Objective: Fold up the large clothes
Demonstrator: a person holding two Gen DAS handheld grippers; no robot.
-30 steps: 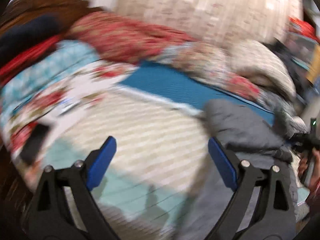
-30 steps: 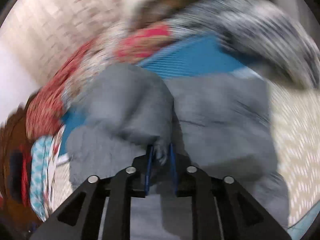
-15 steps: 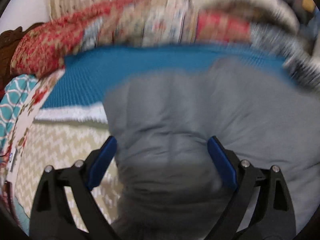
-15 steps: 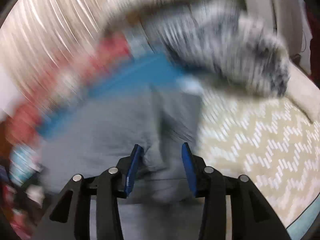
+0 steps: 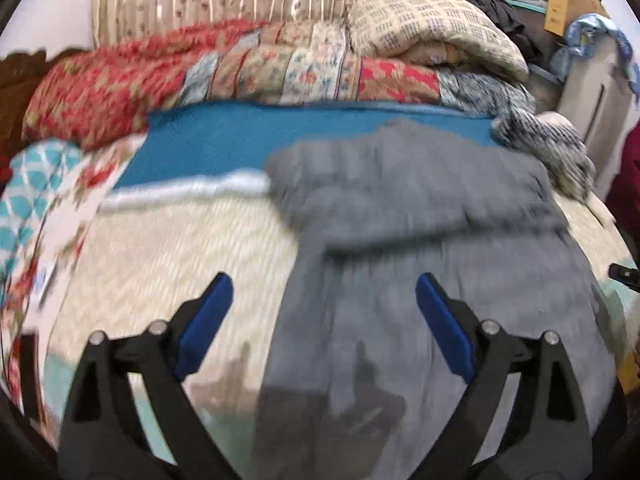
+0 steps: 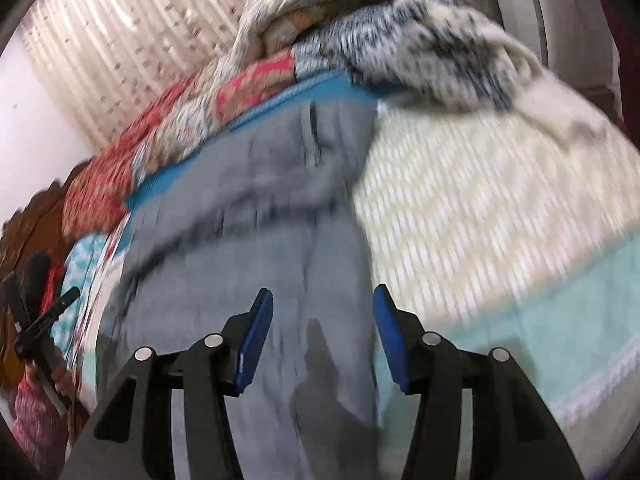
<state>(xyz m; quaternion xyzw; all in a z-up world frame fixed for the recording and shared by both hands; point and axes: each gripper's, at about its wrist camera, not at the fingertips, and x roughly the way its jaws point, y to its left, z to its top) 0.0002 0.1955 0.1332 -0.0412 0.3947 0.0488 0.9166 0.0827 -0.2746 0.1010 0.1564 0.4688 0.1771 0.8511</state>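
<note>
- The bed (image 5: 168,248), covered in a cream zigzag spread, fills the lower half of both views; a blue sheet (image 5: 240,140) is seen in a band across the middle of the left wrist view.
- Rolled quilts (image 5: 248,68) and a patterned pillow (image 5: 432,28) are piled along the top of that frame; nothing is seen contained in anything, and no basket or box for clothes is visible.
- The grey garment (image 5: 420,240) is spread on the bed, centre to lower right in the left view and centre to lower left in the right view, with its upper part already folded down on itself.
- It is judged soft, limp and fairly thick, light enough to lift yet prone to sag and slide; hold is best taken at a hem, a corner or the folded edge.
- The left gripper (image 5: 324,320) is held spread wide above the cloth, nothing pinched.
- The right gripper (image 6: 322,334) is parted about halfway, cloth lying below but not clamped.
</note>
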